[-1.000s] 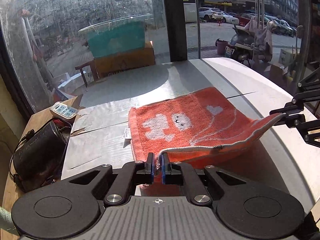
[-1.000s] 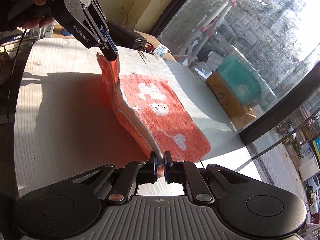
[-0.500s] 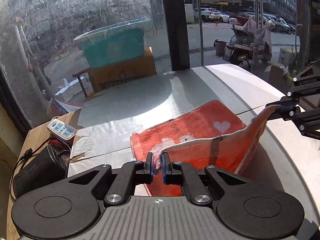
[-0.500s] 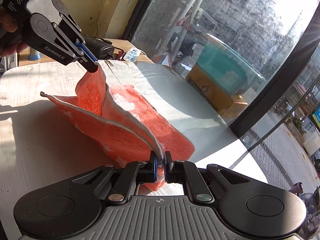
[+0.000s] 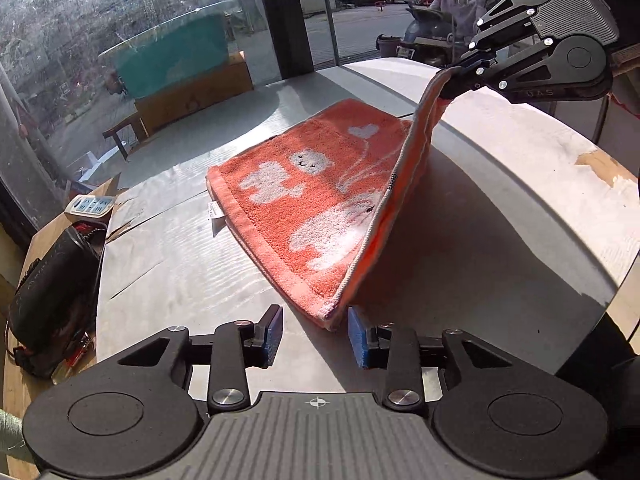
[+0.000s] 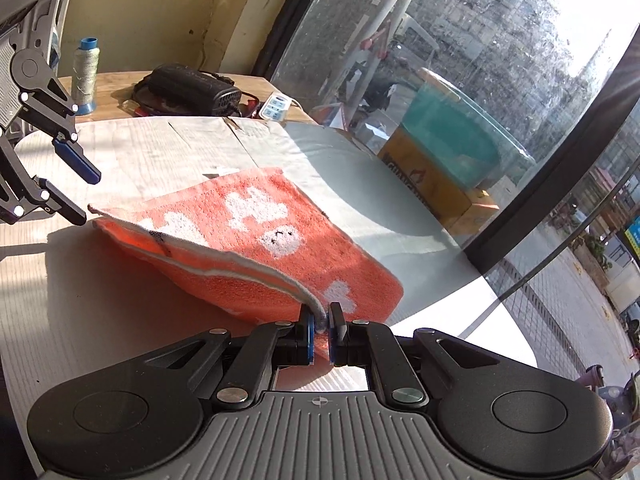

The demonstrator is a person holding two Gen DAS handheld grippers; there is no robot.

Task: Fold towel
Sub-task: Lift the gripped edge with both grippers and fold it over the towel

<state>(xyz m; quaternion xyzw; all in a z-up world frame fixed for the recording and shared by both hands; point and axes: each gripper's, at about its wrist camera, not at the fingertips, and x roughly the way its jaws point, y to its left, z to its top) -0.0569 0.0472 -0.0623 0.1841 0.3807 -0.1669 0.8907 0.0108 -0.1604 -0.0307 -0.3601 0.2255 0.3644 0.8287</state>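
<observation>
An orange towel (image 5: 316,196) with white figures lies folded over on the round white table (image 5: 500,216). My left gripper (image 5: 316,338) is open, its blue pads either side of the towel's near corner without holding it. It shows in the right wrist view (image 6: 80,194) at the left, open beside the towel's corner. My right gripper (image 6: 319,334) is shut on the towel's (image 6: 256,232) white-edged corner and holds it raised. In the left wrist view the right gripper (image 5: 452,80) lifts that corner at the upper right.
A black pouch with cables (image 5: 52,280) and a white power strip (image 5: 90,206) lie at the table's left edge. A thread spool (image 6: 85,76) stands on the wooden ledge. A glass window (image 6: 460,60) runs behind the table.
My left gripper has opened and let go of the towel's corner, which has dropped onto the table. My right gripper has kept its corner and still holds it raised over the folded towel.
</observation>
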